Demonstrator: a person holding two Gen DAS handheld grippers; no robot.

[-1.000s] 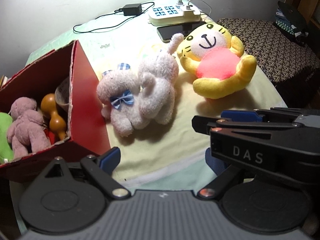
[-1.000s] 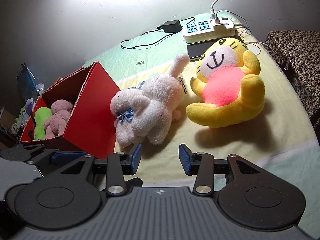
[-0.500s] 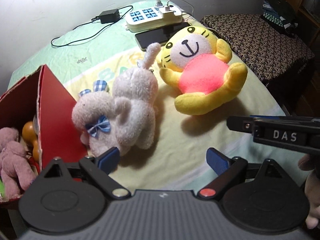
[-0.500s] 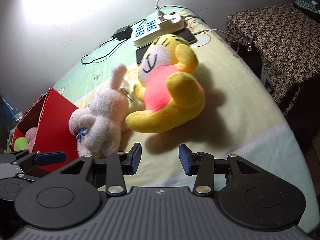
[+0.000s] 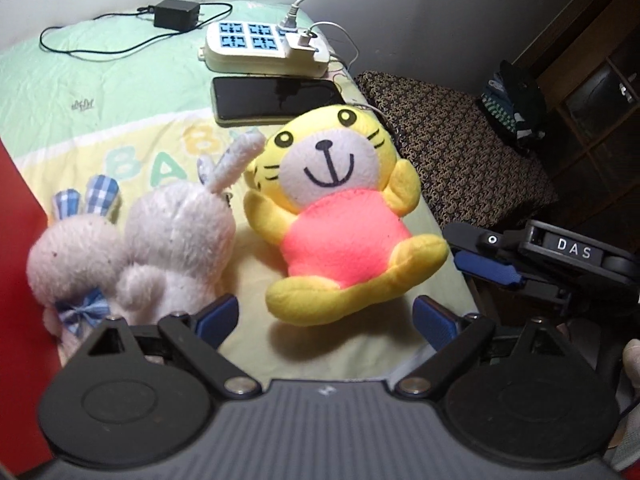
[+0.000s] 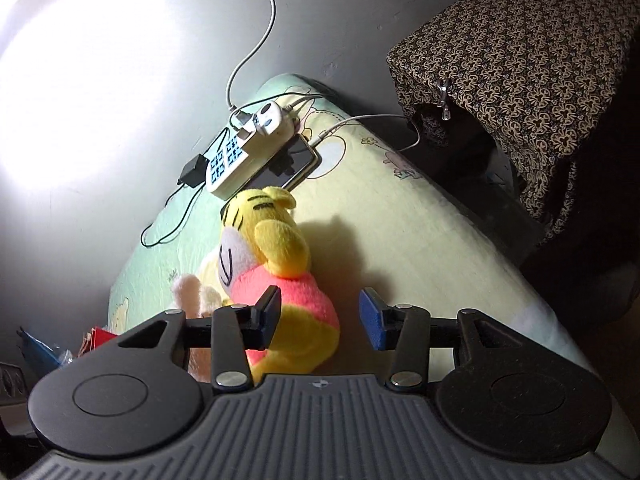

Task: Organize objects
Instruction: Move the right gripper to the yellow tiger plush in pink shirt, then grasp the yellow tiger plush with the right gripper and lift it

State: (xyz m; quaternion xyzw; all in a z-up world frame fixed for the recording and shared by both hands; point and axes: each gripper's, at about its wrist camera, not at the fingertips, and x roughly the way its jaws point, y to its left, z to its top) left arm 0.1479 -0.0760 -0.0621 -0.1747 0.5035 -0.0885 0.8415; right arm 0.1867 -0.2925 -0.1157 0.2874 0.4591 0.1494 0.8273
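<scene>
Flanking yellow tiger plush (image 6: 280,276): right gripper (image 6: 320,314) jaws apart; red box (image 5: 16,280) contents hidden

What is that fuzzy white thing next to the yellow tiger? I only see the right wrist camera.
Observer: A white bunny, lying face down beside the yellow tiger.
Operator: Is it wearing anything?
Observer: A blue checked bow at its neck.
Operator: Where's my other tool?
Observer: The left tool is open in front of the tiger's feet, holding nothing.
</scene>
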